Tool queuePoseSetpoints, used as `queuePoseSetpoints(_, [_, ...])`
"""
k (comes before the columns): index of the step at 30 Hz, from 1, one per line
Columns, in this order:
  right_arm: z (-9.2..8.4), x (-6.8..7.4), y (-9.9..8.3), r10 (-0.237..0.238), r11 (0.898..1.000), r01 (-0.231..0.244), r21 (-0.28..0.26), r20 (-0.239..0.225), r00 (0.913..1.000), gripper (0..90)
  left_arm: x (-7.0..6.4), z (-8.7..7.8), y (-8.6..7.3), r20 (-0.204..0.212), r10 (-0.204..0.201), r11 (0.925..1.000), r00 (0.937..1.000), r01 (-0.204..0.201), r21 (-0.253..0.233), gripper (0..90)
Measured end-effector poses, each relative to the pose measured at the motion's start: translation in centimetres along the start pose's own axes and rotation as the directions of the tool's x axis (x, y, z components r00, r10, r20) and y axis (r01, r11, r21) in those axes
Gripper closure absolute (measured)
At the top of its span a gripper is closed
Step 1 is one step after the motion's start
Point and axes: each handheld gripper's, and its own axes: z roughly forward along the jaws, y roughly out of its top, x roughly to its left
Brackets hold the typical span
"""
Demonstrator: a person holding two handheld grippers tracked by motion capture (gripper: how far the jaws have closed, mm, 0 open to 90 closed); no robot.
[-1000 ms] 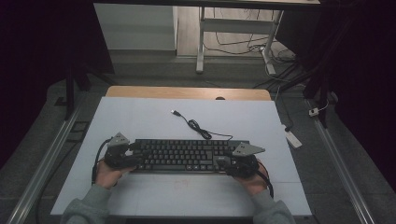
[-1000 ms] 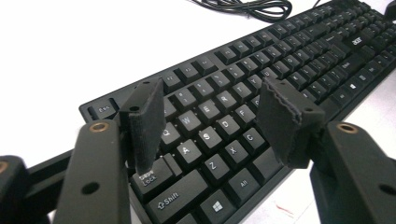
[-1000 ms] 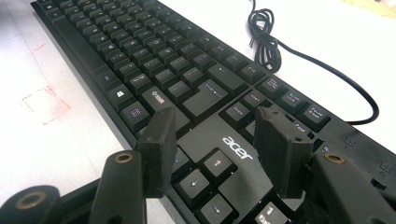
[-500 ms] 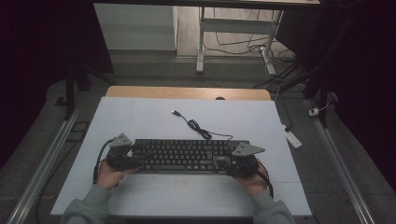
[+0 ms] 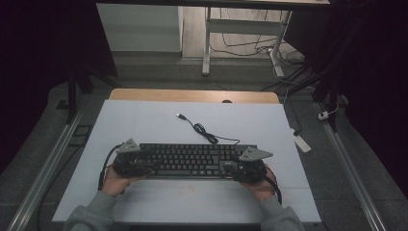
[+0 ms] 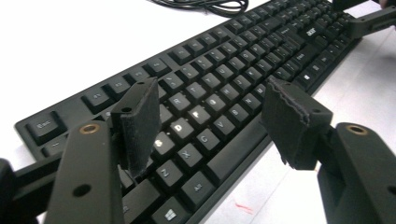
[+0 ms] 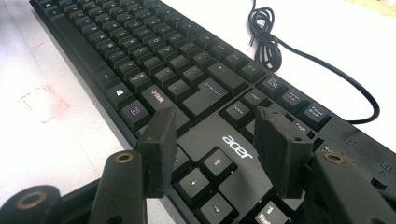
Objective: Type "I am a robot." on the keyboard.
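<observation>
A black keyboard [image 5: 187,161] lies across the near half of the white table [image 5: 144,125], and its cable [image 5: 202,130] curls away behind it. My left gripper [image 5: 139,163] is at the keyboard's left end. In the left gripper view the left gripper [image 6: 210,107] has just been opening; one pad [image 6: 140,121] hangs over the letter keys [image 6: 233,70], the other beyond the front edge, and neither presses. My right gripper [image 5: 235,168] is at the right end. In the right gripper view the right gripper [image 7: 215,126] stands open above the arrow keys [image 7: 205,172], gripping nothing.
A faint red mark [image 7: 42,102] is on the table in front of the keyboard. The coiled cable [image 7: 266,37] lies just behind the right half. A wooden strip [image 5: 192,95] borders the far edge, and a white power strip [image 5: 302,143] lies on the floor at the right.
My left gripper has edged slightly to the right along the keyboard's left end. The right gripper and the keyboard have not moved.
</observation>
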Motion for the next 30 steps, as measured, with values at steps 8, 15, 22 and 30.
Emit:
queuePoseSetpoints(8, [0.0,0.0,0.0,-0.002,1.0,0.002,0.001,-0.001,1.0,49.7,-1.0,0.7,0.1,0.032,0.039,0.9989,0.9987,-0.04,0.023,42.3])
queuePoseSetpoints(15, [0.1,0.0,0.0,-0.002,1.0,0.002,0.005,0.0,1.0,49.7,-1.6,1.4,0.0,0.046,0.063,0.9963,0.997,-0.066,0.056,48.9])
queuePoseSetpoints(22, [0.1,0.0,0.0,0.0,1.0,0.0,0.006,0.002,1.0,49.7,-2.2,2.3,-0.2,0.046,0.095,0.9906,0.9944,-0.099,0.095,65.8])
queuePoseSetpoints(30, [0.1,0.0,0.0,-0.005,1.0,0.005,0.009,0.001,1.0,49.7,-2.7,3.2,-0.3,0.048,0.116,0.985,0.9921,-0.121,0.123,85.0])
